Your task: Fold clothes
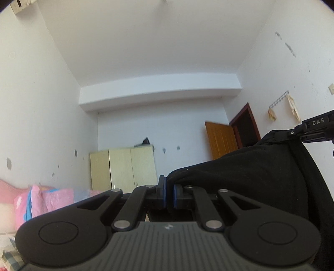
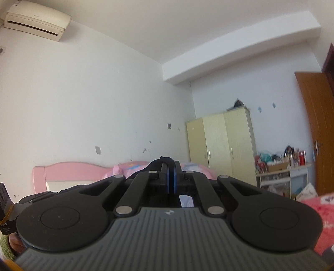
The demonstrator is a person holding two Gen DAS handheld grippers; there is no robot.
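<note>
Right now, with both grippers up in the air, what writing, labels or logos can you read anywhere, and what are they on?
"DAS": white letters on the side of the right gripper, seen from the left wrist.
Small white label on the left gripper's body: too blurred to read.
Small white logo mark on each gripper's grey housing: a symbol, no letters.
Air conditioner: no legible brand.
Red fabric with pale printing: too blurred to read.

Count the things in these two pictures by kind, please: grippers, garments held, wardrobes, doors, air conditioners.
Black two-finger grippers: 2, left gripper and right gripper
Black cloth garment held between them: 1
Pale yellow three-door wardrobe: 1
Orange wooden door: 1
White wall air conditioner: 1
Total: 6
</note>
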